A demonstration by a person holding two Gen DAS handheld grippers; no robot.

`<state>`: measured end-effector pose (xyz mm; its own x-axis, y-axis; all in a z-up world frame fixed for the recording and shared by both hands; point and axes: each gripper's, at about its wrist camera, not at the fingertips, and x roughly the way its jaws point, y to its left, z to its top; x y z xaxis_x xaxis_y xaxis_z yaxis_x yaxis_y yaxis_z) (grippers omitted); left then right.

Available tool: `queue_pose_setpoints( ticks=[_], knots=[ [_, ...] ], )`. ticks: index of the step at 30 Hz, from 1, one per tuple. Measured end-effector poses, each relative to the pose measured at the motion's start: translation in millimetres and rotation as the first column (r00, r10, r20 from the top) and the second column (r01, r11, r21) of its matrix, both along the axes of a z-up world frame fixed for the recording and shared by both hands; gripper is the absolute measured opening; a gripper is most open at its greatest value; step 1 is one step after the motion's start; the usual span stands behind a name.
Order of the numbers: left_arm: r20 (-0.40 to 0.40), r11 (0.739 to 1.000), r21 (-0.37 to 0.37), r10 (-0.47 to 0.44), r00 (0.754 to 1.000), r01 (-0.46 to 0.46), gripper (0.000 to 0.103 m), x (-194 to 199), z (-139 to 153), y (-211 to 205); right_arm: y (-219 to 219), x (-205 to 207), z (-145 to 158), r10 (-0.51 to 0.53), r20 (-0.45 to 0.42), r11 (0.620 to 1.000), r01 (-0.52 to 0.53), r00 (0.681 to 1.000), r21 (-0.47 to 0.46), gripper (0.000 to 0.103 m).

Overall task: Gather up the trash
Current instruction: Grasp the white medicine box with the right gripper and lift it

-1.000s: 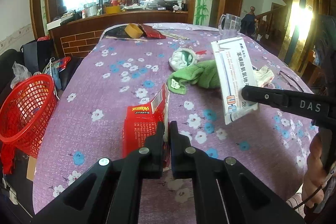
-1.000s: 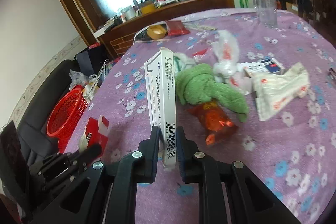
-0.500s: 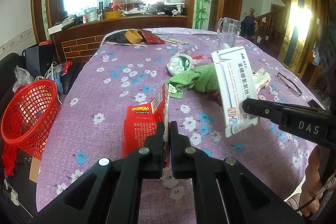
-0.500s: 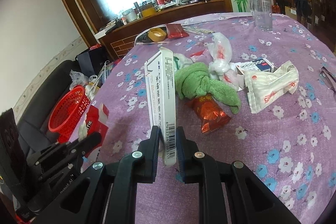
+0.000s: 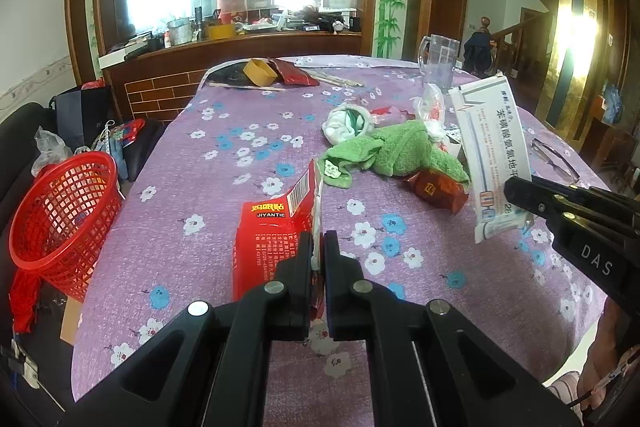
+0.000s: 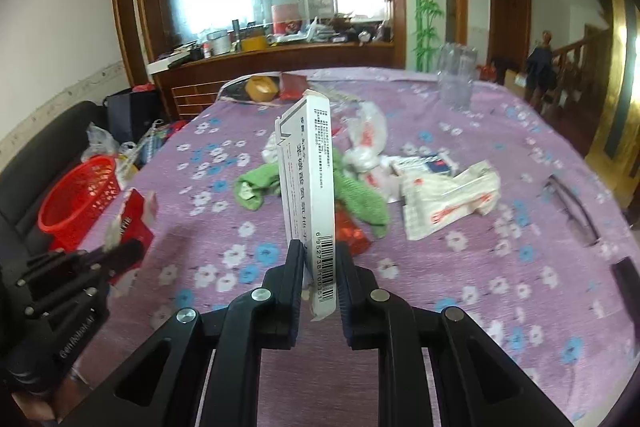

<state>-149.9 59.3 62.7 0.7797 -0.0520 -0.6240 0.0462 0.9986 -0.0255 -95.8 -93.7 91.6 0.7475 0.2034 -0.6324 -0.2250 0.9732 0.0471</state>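
My left gripper has its jaws clamped on a flattened red carton, holding it upright above the near part of the table, which is covered in a purple flowered cloth. My right gripper has its jaws clamped on the lower end of a flat white box, which stands edge-on and nearly upright, barcode toward the camera; from the left wrist view the same box hangs tilted over the table's right side. Beyond both, near the middle of the table, lie a green cloth, a red foil wrapper just beside it, crumpled white plastic bags and a small blue-and-white box. A red mesh basket sits off the table's left edge, tipped on its side, well apart from both held pieces.
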Motion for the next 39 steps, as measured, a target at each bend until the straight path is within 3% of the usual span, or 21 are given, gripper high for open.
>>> queue_pose_setpoints(
  ticks=[39],
  knots=[
    [0.007,1.000,0.022,0.006,1.000,-0.007,0.005,5.8,-4.4,-3.9,0.0,0.9,-5.5,-0.008,0.009,0.999,0.008,1.000,-0.053,0.018]
  ],
)
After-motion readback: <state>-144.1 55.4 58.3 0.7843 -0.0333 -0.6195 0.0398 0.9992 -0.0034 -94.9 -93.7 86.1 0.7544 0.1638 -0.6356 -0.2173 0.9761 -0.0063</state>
